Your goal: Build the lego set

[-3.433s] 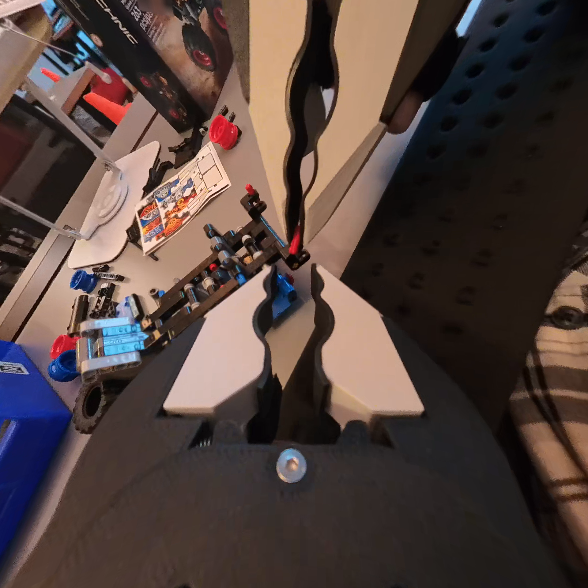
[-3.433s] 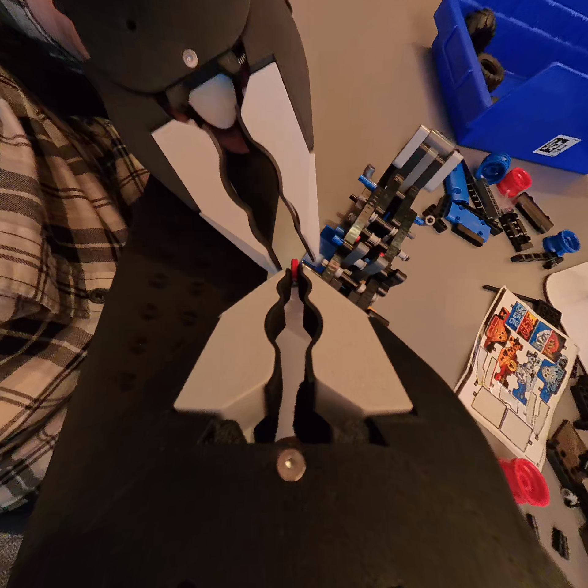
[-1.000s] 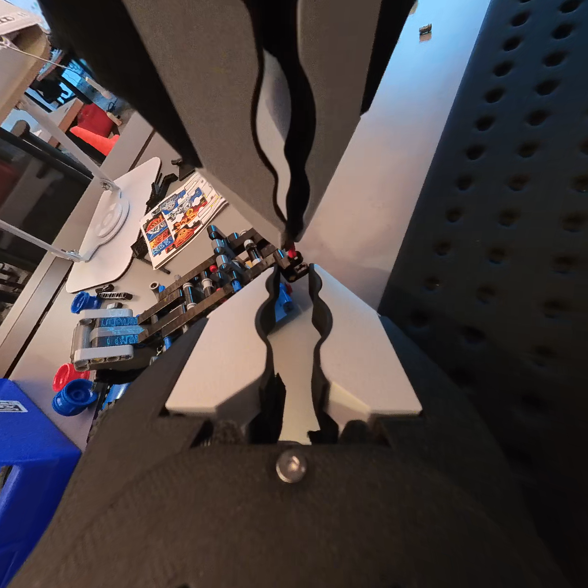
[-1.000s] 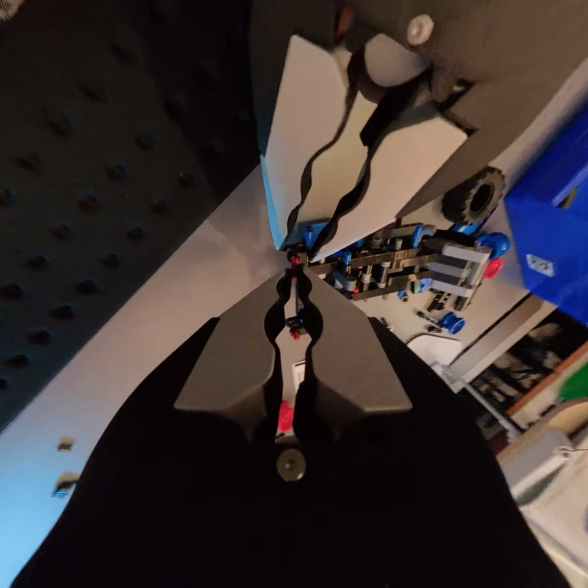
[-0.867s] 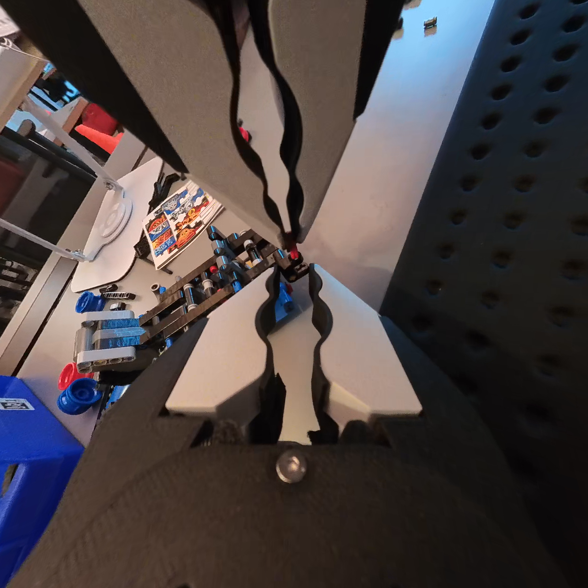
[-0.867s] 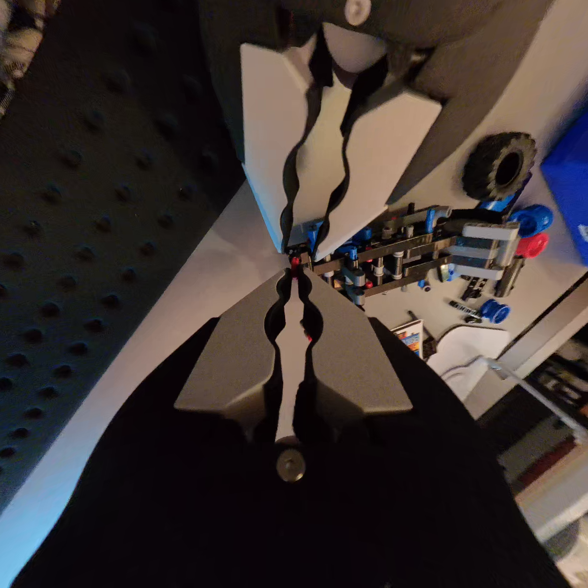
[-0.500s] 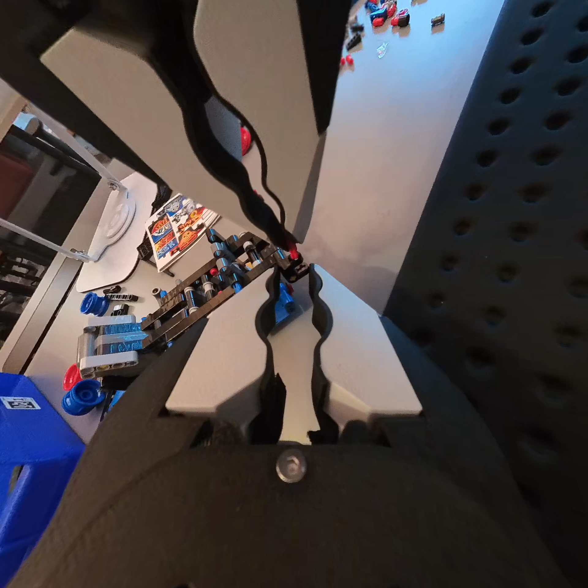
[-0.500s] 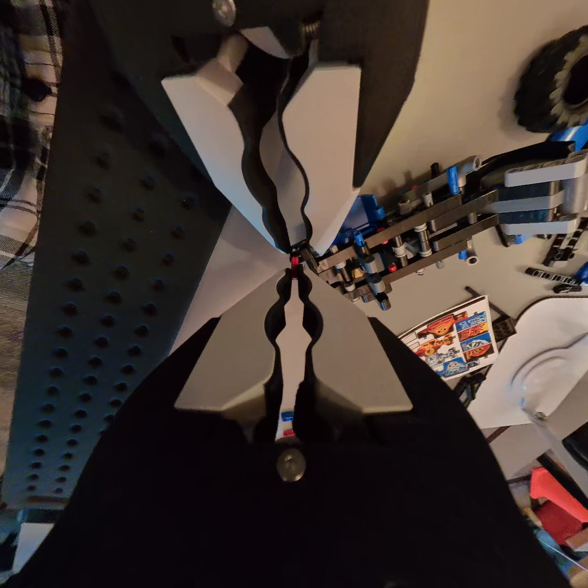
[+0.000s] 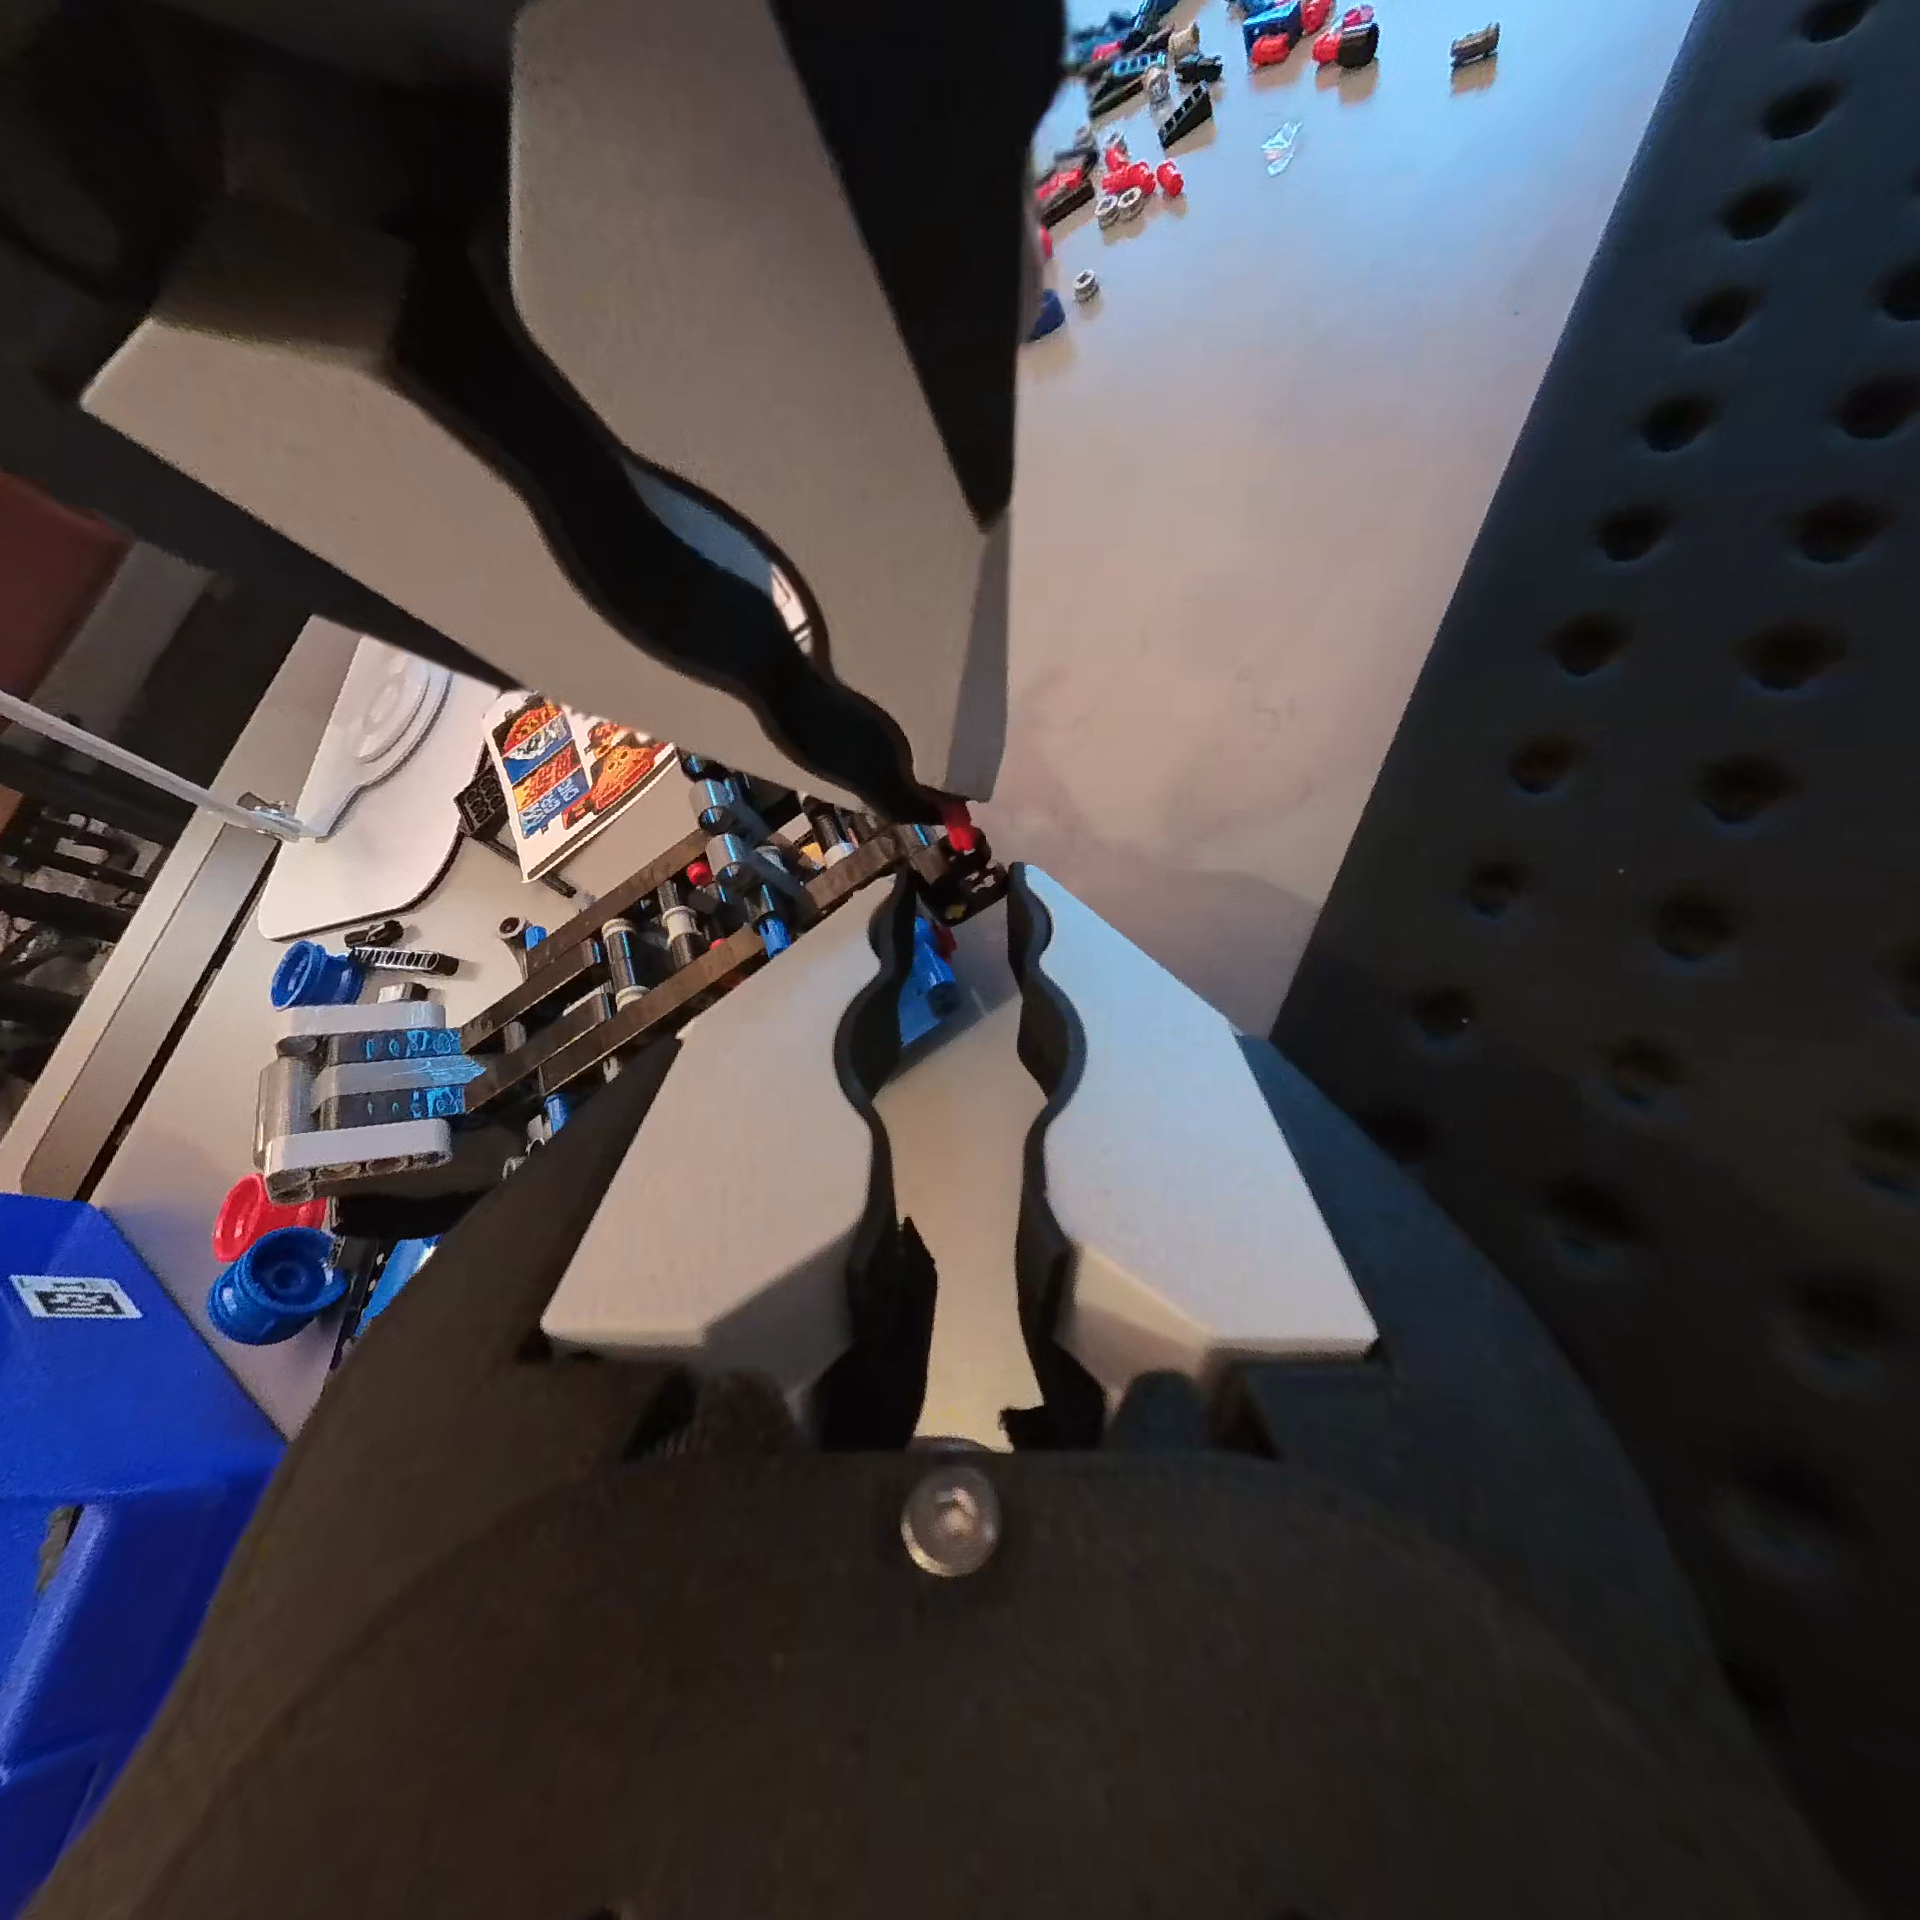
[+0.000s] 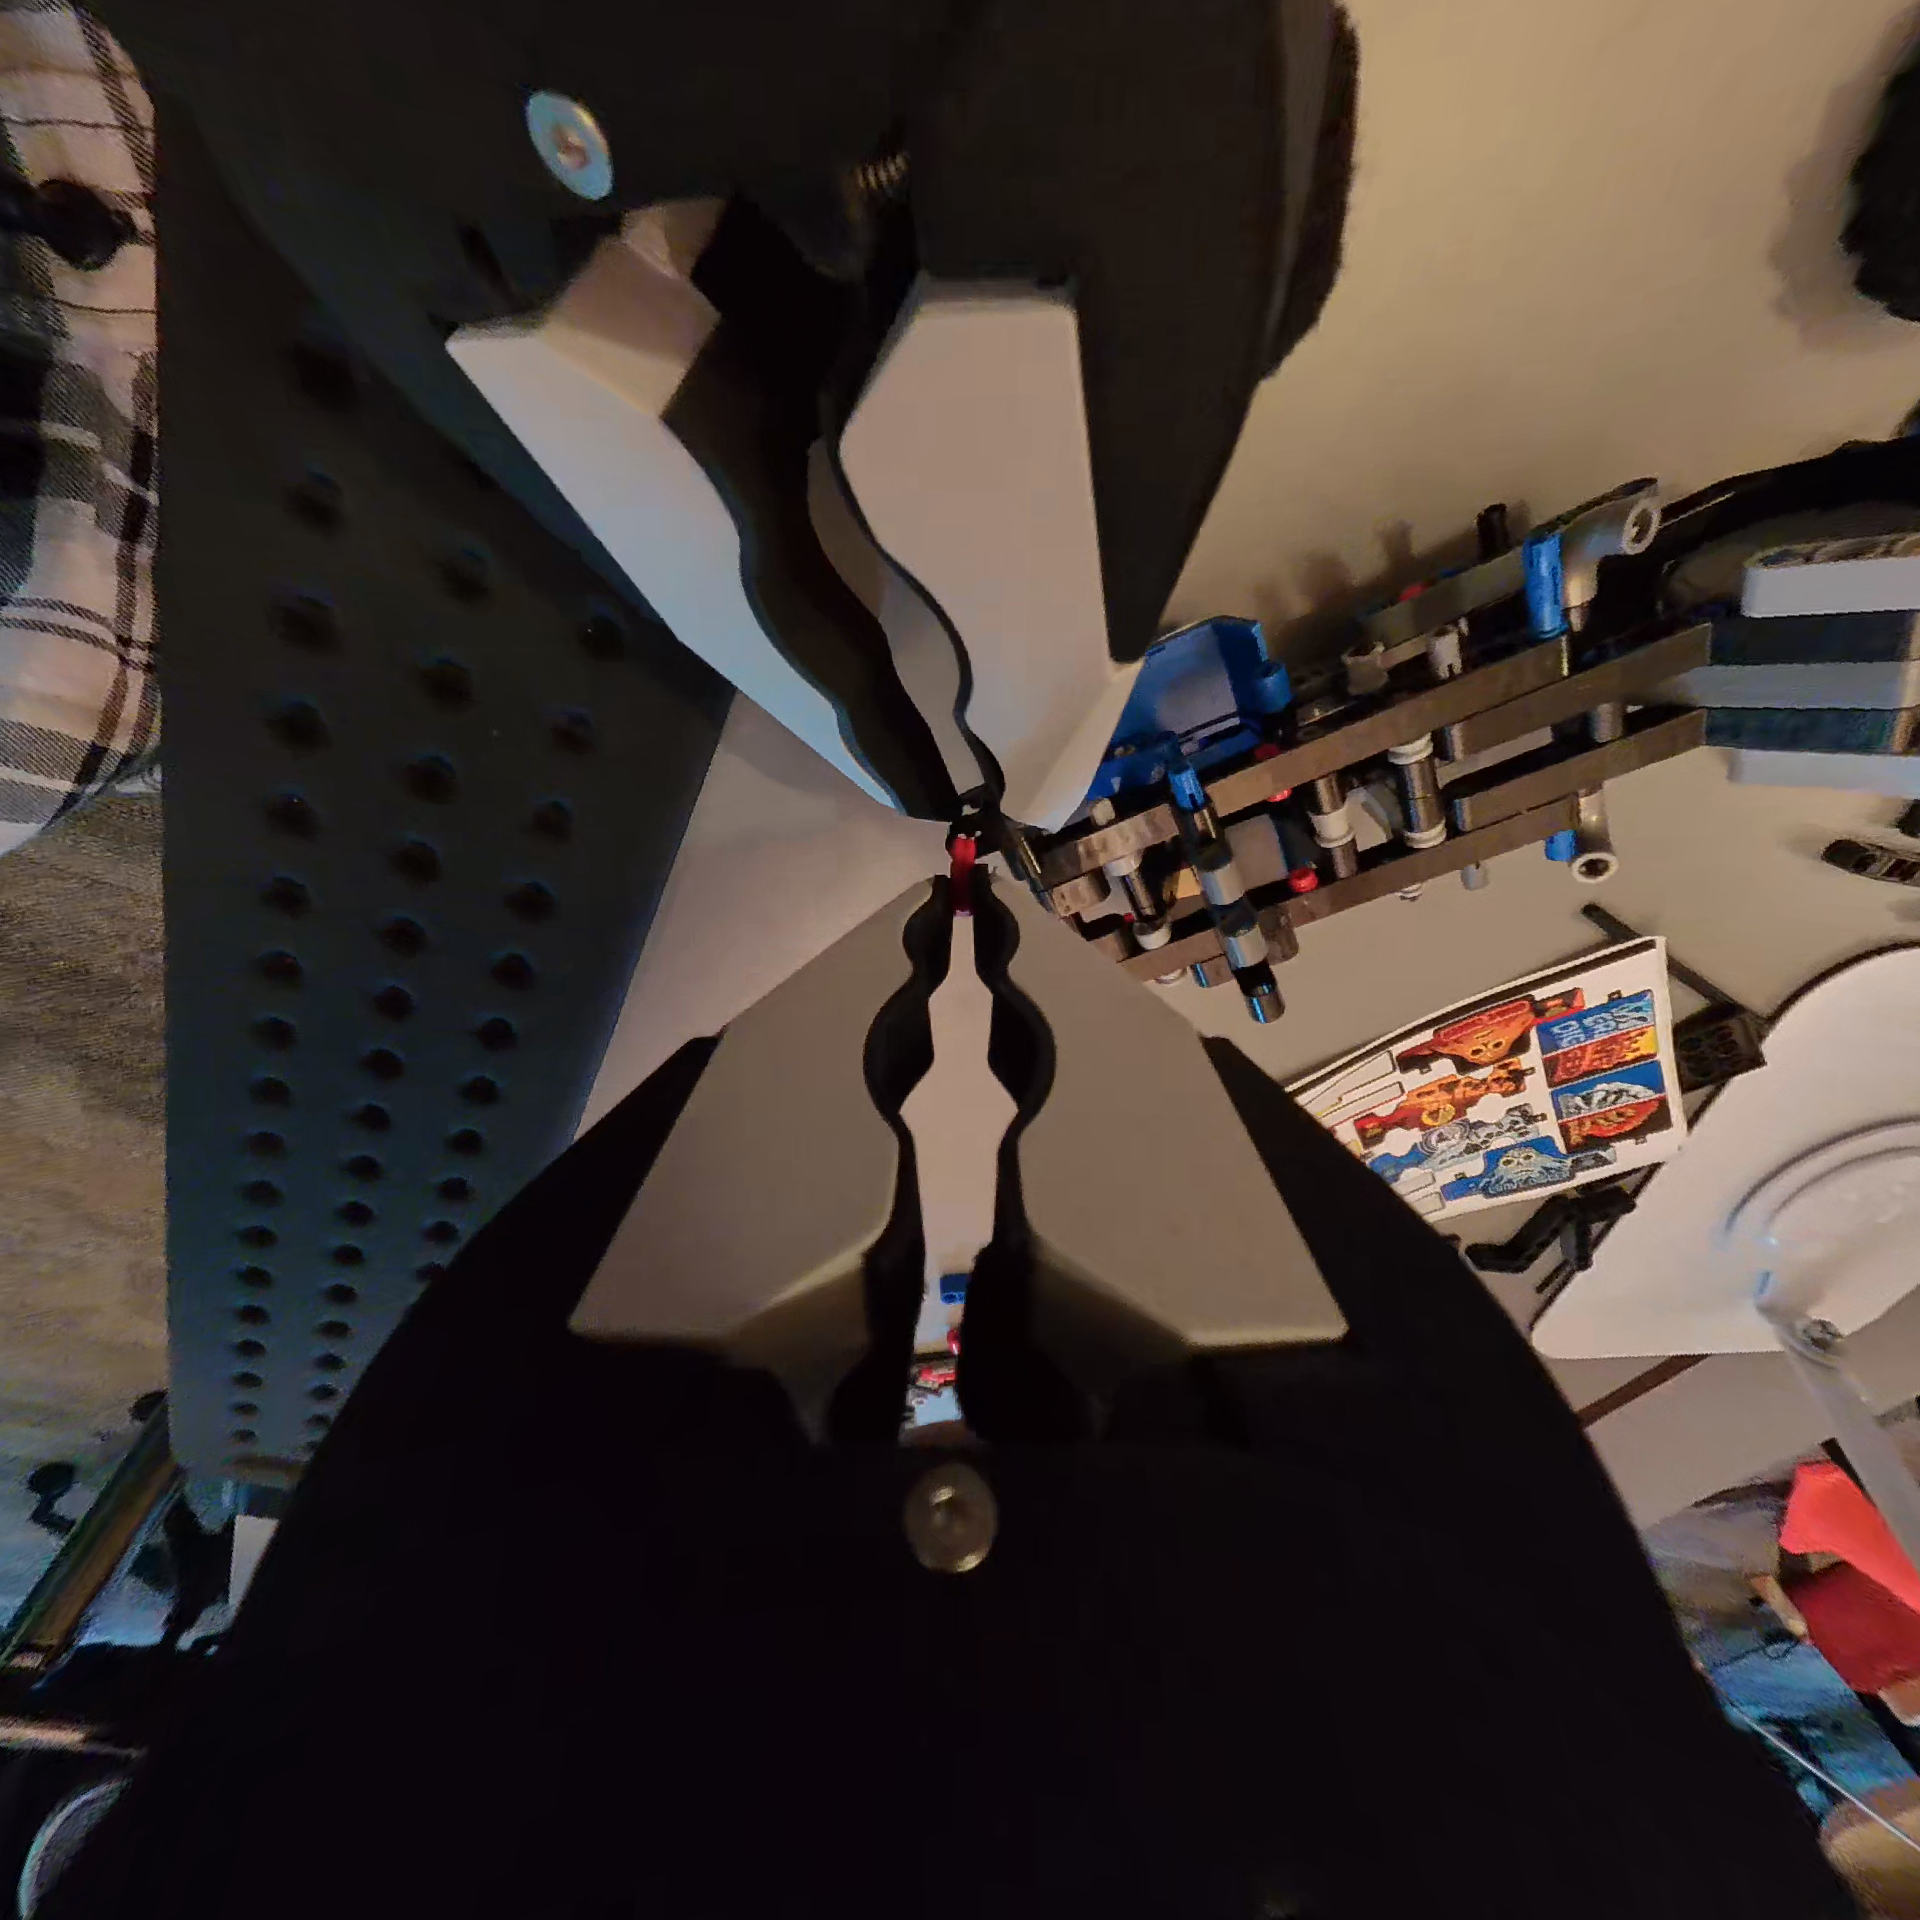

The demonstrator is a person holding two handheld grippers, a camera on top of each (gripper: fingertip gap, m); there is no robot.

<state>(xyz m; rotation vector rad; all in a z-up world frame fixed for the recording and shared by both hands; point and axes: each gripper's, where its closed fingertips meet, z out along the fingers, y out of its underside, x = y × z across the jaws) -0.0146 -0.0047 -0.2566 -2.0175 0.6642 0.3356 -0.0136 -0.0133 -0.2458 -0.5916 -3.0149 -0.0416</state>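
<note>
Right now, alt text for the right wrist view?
The right gripper pinches a small red pin at its tips, meeting the left gripper, which holds the end of the black and blue lego chassis. A sticker sheet lies on the table.

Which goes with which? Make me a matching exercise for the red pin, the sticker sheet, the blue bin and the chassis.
1 red pin
2 sticker sheet
3 blue bin
4 chassis

A beside the white base
B gripped at its end by the left gripper
C pinched by the right gripper
D lower left corner of the left wrist view

Pairs: 1-C, 2-A, 3-D, 4-B
</note>
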